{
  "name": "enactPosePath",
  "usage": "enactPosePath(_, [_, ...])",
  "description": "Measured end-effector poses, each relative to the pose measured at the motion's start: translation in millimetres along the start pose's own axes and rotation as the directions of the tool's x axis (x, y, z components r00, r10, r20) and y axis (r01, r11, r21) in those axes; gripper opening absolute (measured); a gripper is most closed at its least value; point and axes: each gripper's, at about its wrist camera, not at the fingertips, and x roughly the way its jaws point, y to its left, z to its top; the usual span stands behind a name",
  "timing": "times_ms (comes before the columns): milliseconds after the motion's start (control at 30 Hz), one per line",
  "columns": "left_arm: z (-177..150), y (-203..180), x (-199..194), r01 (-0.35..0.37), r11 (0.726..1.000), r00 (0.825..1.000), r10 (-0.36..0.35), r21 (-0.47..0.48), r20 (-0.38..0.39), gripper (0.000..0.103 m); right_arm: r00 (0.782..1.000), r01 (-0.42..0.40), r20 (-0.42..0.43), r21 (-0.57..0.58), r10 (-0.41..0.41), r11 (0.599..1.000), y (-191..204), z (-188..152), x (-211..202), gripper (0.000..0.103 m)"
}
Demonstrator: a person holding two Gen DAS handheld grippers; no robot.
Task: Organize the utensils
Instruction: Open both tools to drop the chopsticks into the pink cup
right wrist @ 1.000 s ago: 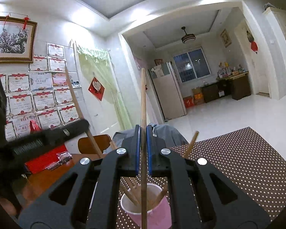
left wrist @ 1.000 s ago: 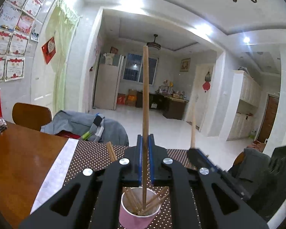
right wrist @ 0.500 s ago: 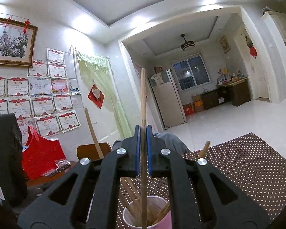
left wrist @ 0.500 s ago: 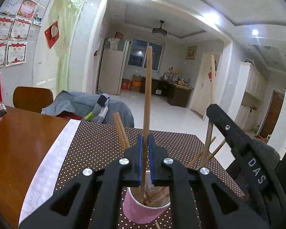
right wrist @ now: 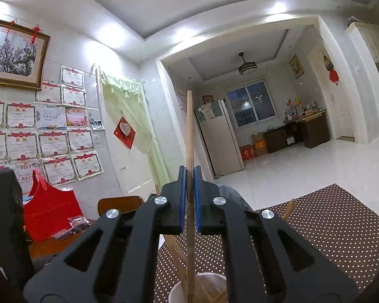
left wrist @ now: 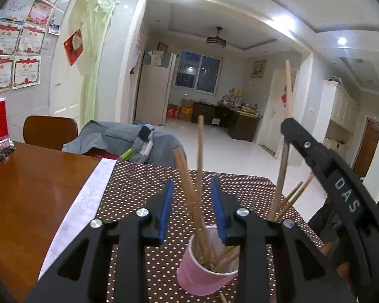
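A pink paper cup (left wrist: 204, 275) stands on the dotted mat with several wooden chopsticks in it. My left gripper (left wrist: 192, 180) hangs just above the cup and its jaws are opening. One chopstick (left wrist: 200, 149) stands upright in the cup between the blue pads, and neither pad touches it. My right gripper (right wrist: 188, 176) is shut on another upright chopstick (right wrist: 189, 126) whose lower end reaches down to the cup (right wrist: 199, 287). In the left wrist view, that right gripper (left wrist: 315, 156) shows at the right, with its chopstick (left wrist: 288, 88) sticking up above it.
A brown polka-dot mat (left wrist: 139, 184) with a white strip (left wrist: 88, 197) lies on the wooden table (left wrist: 32, 189). A chair (left wrist: 50, 131) draped with grey clothing (left wrist: 118, 136) stands behind. A red bag (right wrist: 48, 212) and small packets (right wrist: 73, 224) sit at the table's far left.
The left gripper sank towards the cup with its chopstick and opened; the chopstick now stands free in the cup. The right gripper stayed shut on its chopstick, almost still.
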Motion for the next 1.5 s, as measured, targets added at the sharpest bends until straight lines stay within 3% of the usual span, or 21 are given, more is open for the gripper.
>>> enactPosePath(200, [4, 14, 0, -0.061, 0.998, 0.998, 0.061, -0.006, 0.009, 0.031, 0.999, 0.000, 0.039, 0.000, 0.000, 1.000, 5, 0, 9, 0.007])
enactPosePath(567, [-1, 21, 13, -0.077, 0.997, 0.997, 0.076, -0.010, -0.022, 0.031, 0.999, 0.020, 0.031, -0.042, -0.019, 0.999, 10, -11, 19, 0.007])
enactPosePath(1500, [-6, 9, 20, -0.069, 0.997, 0.996, 0.070, 0.022, -0.062, 0.031, 0.987, 0.051, -0.150, -0.069, -0.061, 0.996, -5, -44, 4, 0.007])
